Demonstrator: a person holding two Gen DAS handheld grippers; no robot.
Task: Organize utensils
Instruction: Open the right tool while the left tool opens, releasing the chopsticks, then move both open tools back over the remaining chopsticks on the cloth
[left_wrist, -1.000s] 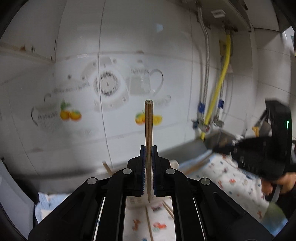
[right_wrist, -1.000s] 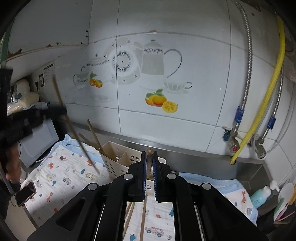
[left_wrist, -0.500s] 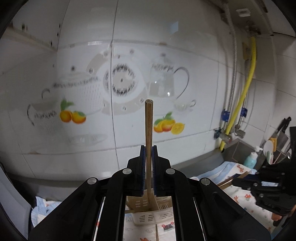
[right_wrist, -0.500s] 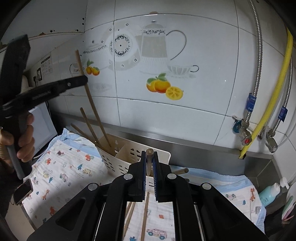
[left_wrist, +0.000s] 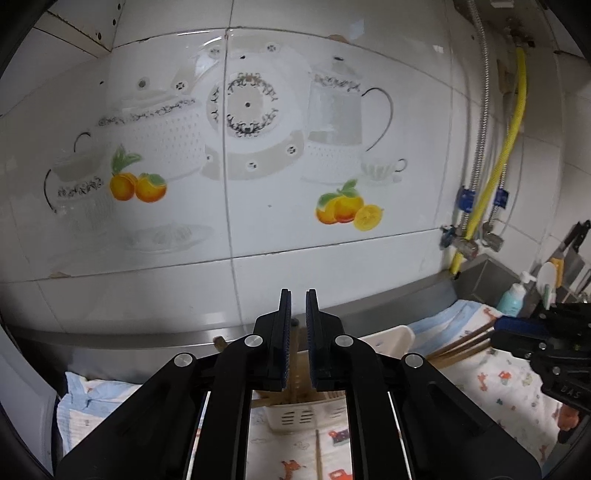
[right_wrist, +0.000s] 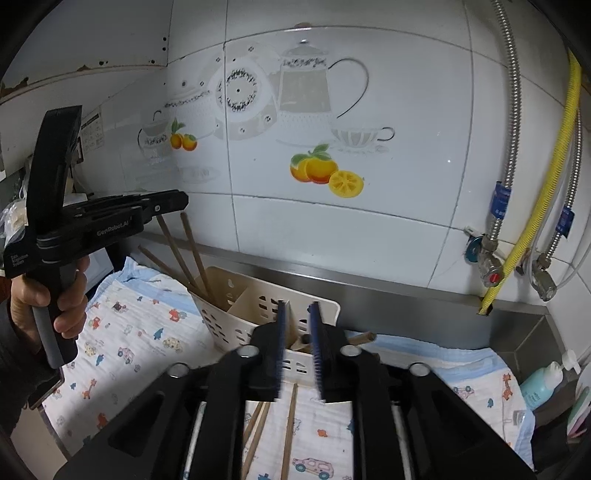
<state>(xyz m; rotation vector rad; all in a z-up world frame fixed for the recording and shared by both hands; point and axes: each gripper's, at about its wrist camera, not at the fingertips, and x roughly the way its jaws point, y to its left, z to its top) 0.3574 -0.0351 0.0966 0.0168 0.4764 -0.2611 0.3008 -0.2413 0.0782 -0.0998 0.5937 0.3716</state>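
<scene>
The cream plastic slotted utensil caddy (right_wrist: 258, 314) stood on the white cartoon-printed cloth (right_wrist: 125, 347) against the steel ledge at the foot of the tiled wall. Several brown wooden chopsticks (right_wrist: 184, 251) leaned out of its left compartment, and more brown ends (right_wrist: 360, 336) showed in the right one, just beyond the right gripper's tips. Three further wooden chopsticks (right_wrist: 288, 424) lay loose on the cloth in front of the caddy. The right gripper (right_wrist: 296, 321) hung over the caddy's near edge with its jaws parted narrowly and nothing between them. The left gripper (left_wrist: 298, 325) was above the caddy too, its jaws a small gap apart and empty; from the right wrist camera its black body reached in over the left compartment. A yellow hose (right_wrist: 554, 166) ran down the wall to the right.
</scene>
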